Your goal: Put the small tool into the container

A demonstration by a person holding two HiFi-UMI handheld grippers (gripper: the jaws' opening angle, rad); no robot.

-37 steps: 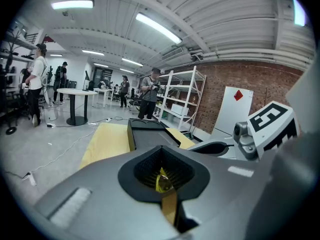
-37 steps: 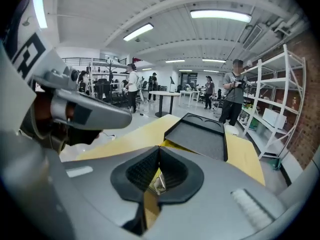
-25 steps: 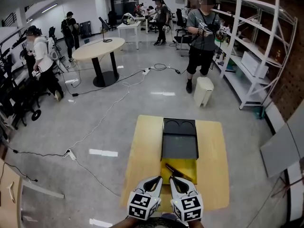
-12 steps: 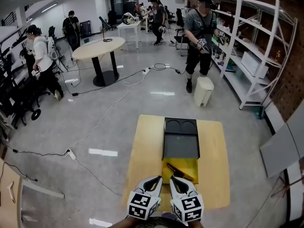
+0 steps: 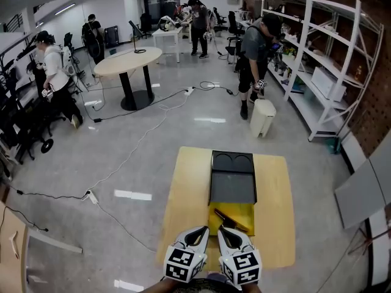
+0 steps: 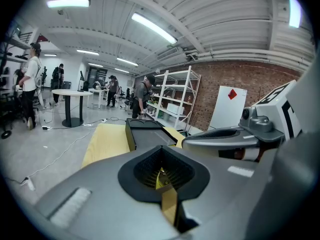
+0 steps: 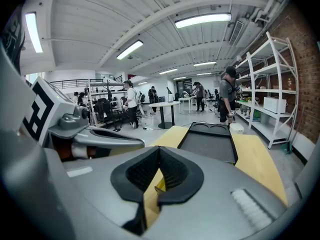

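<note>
Now the left gripper (image 5: 202, 231) and right gripper (image 5: 224, 231), both closed, face one small tool (image 5: 230, 220) and one container (image 5: 232, 187).

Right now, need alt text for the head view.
The left claw and right claw sit side by side, empty, at the near end of a yellow table. Ahead of them a slim dark tool lies slantwise on a brighter yellow patch, just short of a long black tray. Beyond: workshop floor, people, a round table, white shelves.

Wooden table (image 5: 273, 215) — black tray (image 5: 232, 187), yellow container (image 5: 245, 210)
</note>
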